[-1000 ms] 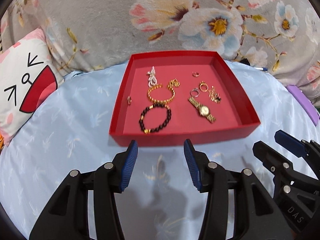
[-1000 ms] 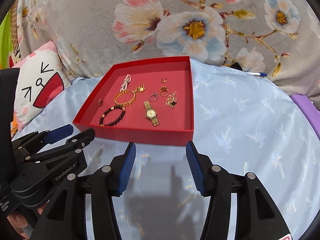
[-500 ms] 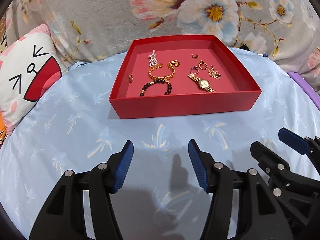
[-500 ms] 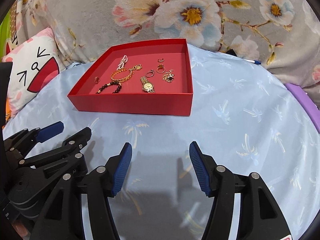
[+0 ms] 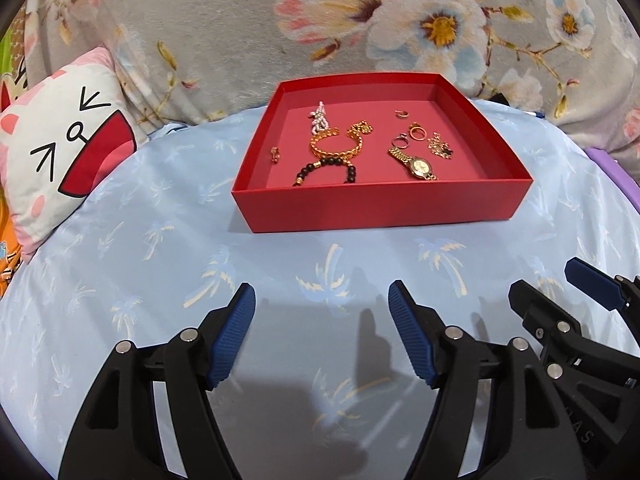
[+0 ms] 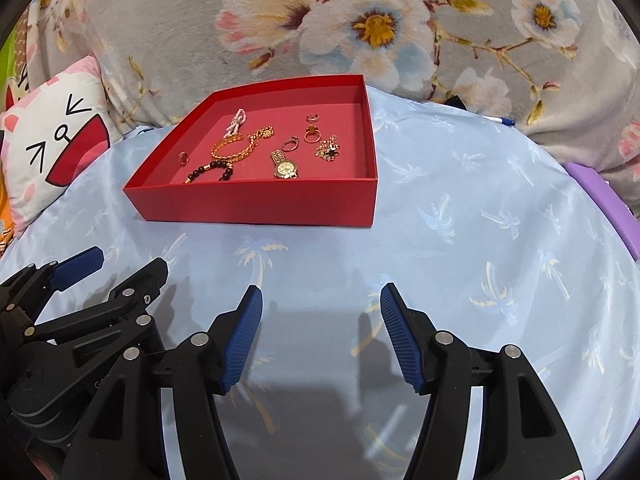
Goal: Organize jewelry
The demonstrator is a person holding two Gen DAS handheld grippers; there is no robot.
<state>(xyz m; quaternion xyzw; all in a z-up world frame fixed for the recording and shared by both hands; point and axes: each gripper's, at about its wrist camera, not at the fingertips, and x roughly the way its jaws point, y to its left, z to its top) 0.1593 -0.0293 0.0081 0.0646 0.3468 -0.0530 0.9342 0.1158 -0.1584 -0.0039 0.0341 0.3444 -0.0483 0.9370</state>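
Both tongs hang low over the blue bedsheet (image 5: 120, 248), side by side and well short of the red tray (image 5: 380, 208). Left tongs (image 5: 322, 334) gape wide, blue pads (image 5: 232, 336) far apart, with nothing between them; right tongs (image 6: 320, 336) are just as wide and just as empty. From each camera the neighbouring tongs show only in part, cut off at the frame's edge.

That tray sits on the sheet ahead of them, up against a flowered grey blanket (image 5: 240, 20), and all the jewelry lies inside it. Its near wall hides the front strip of the floor, so the dark bead bracelet (image 5: 326, 168) shows only its far half. A gold watch (image 5: 416, 164) lies with its strap running from back-left to front-right in the left view, its near end dipping behind the wall. Behind the beads is a gold chain bracelet (image 5: 336, 146) in an open loop, and a pale beaded strand (image 5: 319, 118) stretches away toward the back wall. A few rings (image 5: 416, 133) and a gold tangle (image 5: 440, 148) sit on the right; what the tangle is, I cannot tell. One small piece (image 5: 275, 155) lies alone by the left wall, too tiny to name.

A cartoon-face pillow (image 5: 64, 152) leans at the left.
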